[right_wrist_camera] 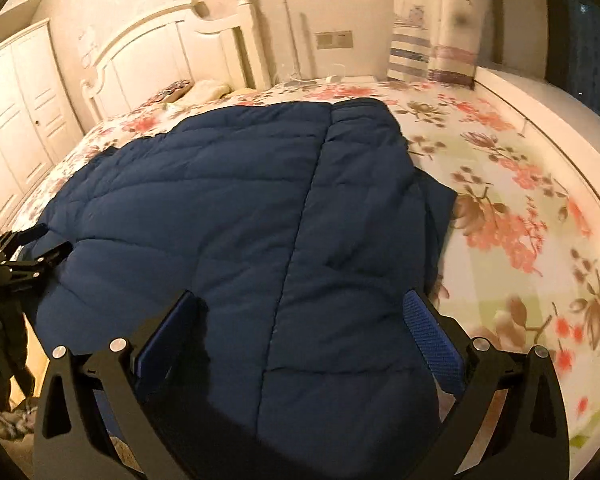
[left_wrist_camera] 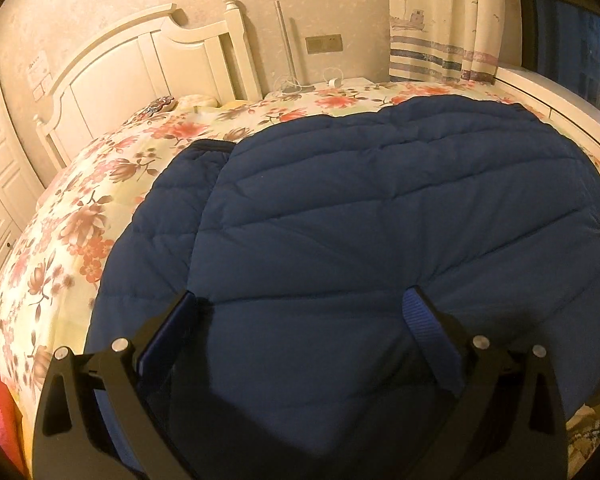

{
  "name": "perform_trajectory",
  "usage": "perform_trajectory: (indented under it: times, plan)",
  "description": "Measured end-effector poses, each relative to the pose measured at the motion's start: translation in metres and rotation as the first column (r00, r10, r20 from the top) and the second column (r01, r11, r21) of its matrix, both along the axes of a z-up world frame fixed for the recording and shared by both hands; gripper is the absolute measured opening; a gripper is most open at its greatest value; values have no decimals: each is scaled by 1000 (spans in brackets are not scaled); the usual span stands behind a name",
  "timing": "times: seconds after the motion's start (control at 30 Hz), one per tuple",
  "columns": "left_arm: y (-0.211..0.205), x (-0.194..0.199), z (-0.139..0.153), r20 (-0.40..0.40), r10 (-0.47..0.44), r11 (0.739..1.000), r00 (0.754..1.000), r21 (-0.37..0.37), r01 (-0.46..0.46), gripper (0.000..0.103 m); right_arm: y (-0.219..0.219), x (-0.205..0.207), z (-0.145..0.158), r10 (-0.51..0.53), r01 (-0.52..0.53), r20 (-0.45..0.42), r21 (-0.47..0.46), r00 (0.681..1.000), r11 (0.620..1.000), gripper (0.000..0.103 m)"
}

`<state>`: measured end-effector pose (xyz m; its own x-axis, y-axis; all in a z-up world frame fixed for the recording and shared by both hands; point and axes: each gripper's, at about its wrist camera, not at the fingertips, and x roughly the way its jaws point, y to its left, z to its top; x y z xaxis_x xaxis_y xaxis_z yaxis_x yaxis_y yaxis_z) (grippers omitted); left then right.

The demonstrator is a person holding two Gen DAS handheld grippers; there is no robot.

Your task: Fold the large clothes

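A large dark blue quilted jacket (left_wrist_camera: 380,200) lies spread flat on the floral bedspread (left_wrist_camera: 80,216). One sleeve (left_wrist_camera: 180,184) is folded along its left side. My left gripper (left_wrist_camera: 302,304) hovers open over the jacket's near edge, with nothing between its fingers. In the right wrist view the jacket (right_wrist_camera: 240,200) shows a long seam down its middle, and my right gripper (right_wrist_camera: 300,304) stands open above the near right part of it. The left gripper (right_wrist_camera: 50,240) appears there at the jacket's left edge, its jaws apart.
A white headboard (left_wrist_camera: 140,60) and pillows (left_wrist_camera: 196,101) are at the far end of the bed. White wardrobe doors (right_wrist_camera: 16,112) stand to the left. A curtain (left_wrist_camera: 440,20), a white ledge (right_wrist_camera: 540,96) and a dark window lie to the right. Bare floral bedspread (right_wrist_camera: 520,200) stretches right of the jacket.
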<state>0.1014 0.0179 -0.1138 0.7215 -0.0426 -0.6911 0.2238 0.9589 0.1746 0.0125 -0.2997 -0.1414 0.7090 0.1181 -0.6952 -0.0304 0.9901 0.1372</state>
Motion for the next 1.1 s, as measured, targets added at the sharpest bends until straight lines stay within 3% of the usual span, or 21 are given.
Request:
perform_trajectory:
  times: [0.1, 0.23, 0.37, 0.47, 0.6, 0.7, 0.77, 0.9, 1.0, 1.1]
  plan:
    - [7, -7, 7, 5, 18, 1000, 1000, -8, -18, 101, 20, -6, 15, -12, 14, 24, -115, 1000, 993, 98]
    - [26, -29, 17, 57, 50, 999, 997, 1, -50, 101, 53, -22, 29, 91, -77, 98, -132, 991, 988, 98]
    - [52, -36, 7, 49, 95, 995, 994, 23, -96, 101, 91, -23, 11, 200, -181, 68, -222, 977, 958, 98]
    - [81, -34, -4, -10, 91, 991, 996, -95, -92, 101, 77, -18, 6, 199, -189, 62, -142, 978, 972, 98]
    - [88, -35, -4, -9, 83, 993, 997, -89, -83, 101, 42, -24, 9, 104, -94, 56, -167, 993, 982, 98]
    - [88, -35, -7, -10, 83, 991, 996, -103, -84, 101, -5, -47, 9, -33, 37, 48, -82, 998, 996, 98]
    - [86, -35, -8, -5, 86, 992, 996, -96, -86, 101, -38, -74, 2, -98, 97, 31, 53, 995, 994, 98]
    - [82, -35, -8, -1, 95, 992, 995, -86, -95, 101, -63, -127, -27, -78, 68, 16, 352, 997, 933, 98]
    - [81, -35, -8, 3, 99, 992, 995, -78, -99, 101, -58, -143, -46, -36, 21, 25, 461, 999, 887, 94]
    - [80, -35, -8, 3, 99, 992, 995, -75, -98, 101, -46, -134, -47, -21, -7, 53, 488, 998, 873, 90]
